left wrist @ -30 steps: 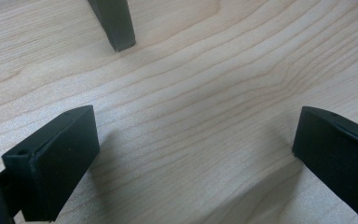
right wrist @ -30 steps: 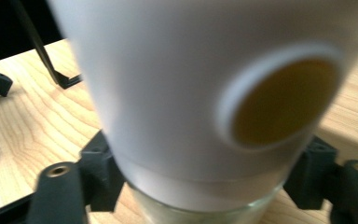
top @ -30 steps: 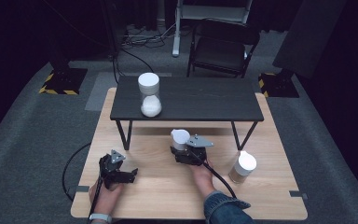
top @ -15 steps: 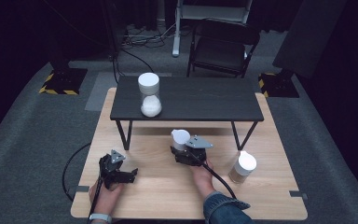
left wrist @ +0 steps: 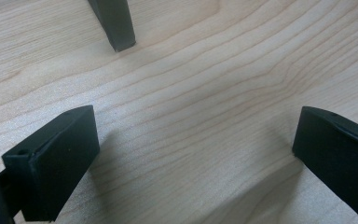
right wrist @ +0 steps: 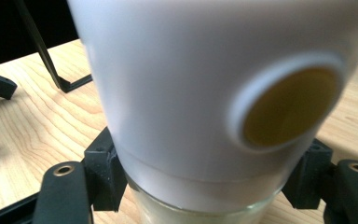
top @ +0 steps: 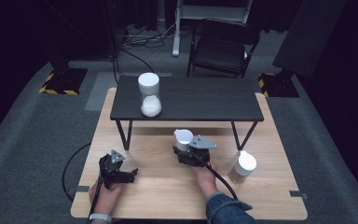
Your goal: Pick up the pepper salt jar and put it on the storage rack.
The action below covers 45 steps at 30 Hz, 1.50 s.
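Changed nothing against the earlier frames: same places, same poses throughout. Far left, left gripper (top: 131, 175) rested low on the wooden bench (top: 168, 196), fingers (left wrist: 51, 158) released wide apart with bare wood between. Further right, right gripper (top: 185, 150) held the white-lidded glass jar (right wrist: 214, 93) just in front of the black shelf (top: 200, 100), fingers (right wrist: 103, 172) clenched on its sides below the lid. Counted three jars: one on the shelf (top: 149, 95), one grasped, one standing on the bench at far right (top: 243, 166). Counted two grippers, one shelf.
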Motion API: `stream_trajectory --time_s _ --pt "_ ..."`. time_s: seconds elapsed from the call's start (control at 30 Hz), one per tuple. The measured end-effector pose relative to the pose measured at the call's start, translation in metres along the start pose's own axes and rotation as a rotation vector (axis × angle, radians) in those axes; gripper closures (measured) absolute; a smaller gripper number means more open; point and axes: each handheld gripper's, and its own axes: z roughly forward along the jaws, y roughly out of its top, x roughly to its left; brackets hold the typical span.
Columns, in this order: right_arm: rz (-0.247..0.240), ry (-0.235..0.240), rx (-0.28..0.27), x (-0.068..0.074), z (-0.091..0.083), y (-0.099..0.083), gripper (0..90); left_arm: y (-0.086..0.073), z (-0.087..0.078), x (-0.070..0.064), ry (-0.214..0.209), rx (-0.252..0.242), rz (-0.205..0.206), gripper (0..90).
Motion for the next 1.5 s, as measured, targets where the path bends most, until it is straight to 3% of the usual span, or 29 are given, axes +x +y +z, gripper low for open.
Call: stream_trajectory --time_s 0.47,1.0,1.5 --pt "-0.041 0.0 -0.031 0.006 -0.026 0.018 29.8 0.0 0.0 0.0 0.0 0.0 0.0 0.1" --pt "-0.031 0.021 -0.049 0.01 -0.044 0.034 29.8 0.0 0.0 0.0 -0.001 0.0 0.001 0.1" --pt "-0.041 0.012 -0.058 0.015 -0.057 0.053 29.9 0.001 0.0 0.0 0.001 0.001 0.002 0.1"
